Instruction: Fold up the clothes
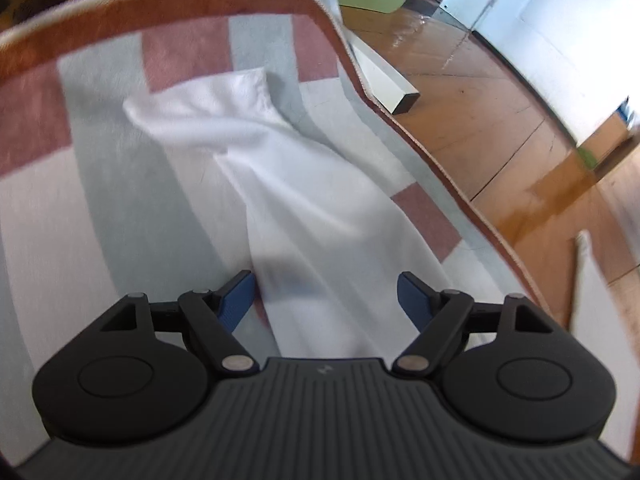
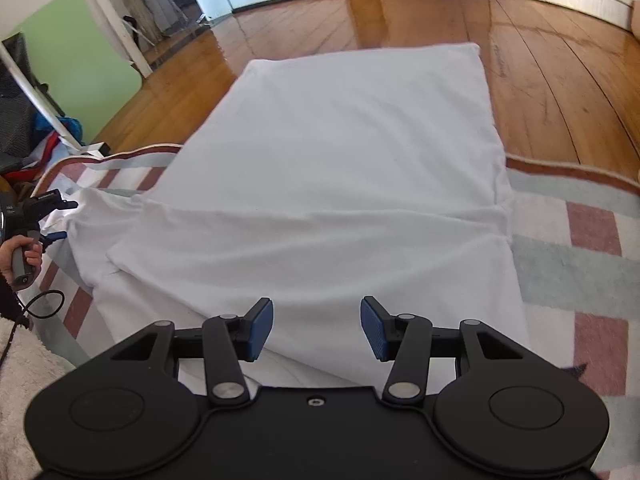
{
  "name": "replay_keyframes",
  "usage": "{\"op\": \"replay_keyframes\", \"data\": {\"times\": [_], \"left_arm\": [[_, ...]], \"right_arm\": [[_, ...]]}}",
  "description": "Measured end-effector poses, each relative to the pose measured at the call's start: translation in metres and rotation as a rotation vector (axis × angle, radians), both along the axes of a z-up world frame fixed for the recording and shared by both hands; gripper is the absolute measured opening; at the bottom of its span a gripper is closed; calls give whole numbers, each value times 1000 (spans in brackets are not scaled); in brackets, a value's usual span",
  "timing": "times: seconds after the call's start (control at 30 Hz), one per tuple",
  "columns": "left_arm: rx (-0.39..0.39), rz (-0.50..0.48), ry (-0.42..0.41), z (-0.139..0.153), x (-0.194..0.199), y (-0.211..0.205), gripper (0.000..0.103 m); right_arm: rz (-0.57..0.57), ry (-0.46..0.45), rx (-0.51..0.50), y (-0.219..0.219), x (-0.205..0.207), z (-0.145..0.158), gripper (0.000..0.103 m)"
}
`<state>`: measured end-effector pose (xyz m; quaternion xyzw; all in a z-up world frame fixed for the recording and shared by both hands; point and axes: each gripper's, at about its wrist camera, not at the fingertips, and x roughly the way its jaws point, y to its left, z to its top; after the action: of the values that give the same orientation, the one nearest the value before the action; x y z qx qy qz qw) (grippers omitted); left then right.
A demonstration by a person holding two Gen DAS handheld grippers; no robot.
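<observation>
A white garment [image 2: 340, 160] lies spread flat, partly on a striped rug [image 2: 580, 264] and partly on the wooden floor. One fold crosses its near part. My right gripper [image 2: 317, 308] hovers open over its near edge, pads apart and off the cloth. In the left wrist view a long sleeve of the white garment [image 1: 280, 168] runs away across the rug [image 1: 100, 200]. My left gripper [image 1: 325, 284] is open, with the sleeve's near end between its blue pads, which do not press on it. A hand [image 2: 28, 256] holds that gripper's handle at the right wrist view's left edge.
Glossy wooden floor [image 2: 400, 16] surrounds the rug, whose brown border [image 1: 440, 176] curves close on the right. A white stand foot [image 1: 384, 80] and a green panel [image 2: 80, 52] stand beyond the rug. Coloured clothes [image 2: 60, 128] are piled by the stand.
</observation>
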<state>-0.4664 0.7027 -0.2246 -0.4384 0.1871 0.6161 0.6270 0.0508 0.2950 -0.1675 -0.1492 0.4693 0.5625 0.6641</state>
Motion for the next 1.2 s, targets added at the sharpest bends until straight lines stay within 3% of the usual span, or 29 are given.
{"op": "replay_keyframes", "data": {"times": [0.03,0.07,0.1,0.17,0.23,0.37,0.5,0.67,0.77,0.83,0.9,0.97,1.0,1.03,1.1,1.2], "left_arm": [[-3,-11,50,0,5,3,54],[-6,-23,99,1,10,5,9],[-11,-25,140,1,14,7,2],[-4,5,170,10,18,1,2],[52,-4,191,27,28,-9,2],[176,-147,198,70,63,-34,2],[232,-357,88,113,108,-71,2],[224,-642,-142,156,181,-126,3],[118,-845,-186,147,241,-162,4],[33,-967,-140,114,276,-183,13],[-56,-1074,-87,81,307,-203,14],[-153,-1110,-18,55,315,-208,15],[-164,-1111,-21,53,311,-205,19],[-153,-1091,-31,55,304,-199,24],[-126,-1051,-47,60,290,-187,50],[-65,-977,-53,70,267,-170,51]], "right_arm": [[-13,19,-2,-1,2,-1,54],[-27,43,0,-2,5,-1,54],[-40,61,4,-3,8,-2,54],[-60,81,9,-4,11,-4,54],[-69,81,8,-3,12,-6,54],[-61,96,-1,-1,10,-10,54],[-48,111,-9,1,6,-12,54],[-41,107,-9,-2,4,-15,54],[-63,134,-12,-3,6,-20,54],[-71,131,-24,-3,5,-24,54],[-69,106,-39,-2,2,-26,54],[-55,73,-38,-1,0,-23,54],[-48,57,-37,-1,-1,-21,54],[-40,48,-34,-2,-1,-19,54],[-25,32,-27,-1,-1,-15,54],[5,-4,-19,3,-4,-12,54]]}}
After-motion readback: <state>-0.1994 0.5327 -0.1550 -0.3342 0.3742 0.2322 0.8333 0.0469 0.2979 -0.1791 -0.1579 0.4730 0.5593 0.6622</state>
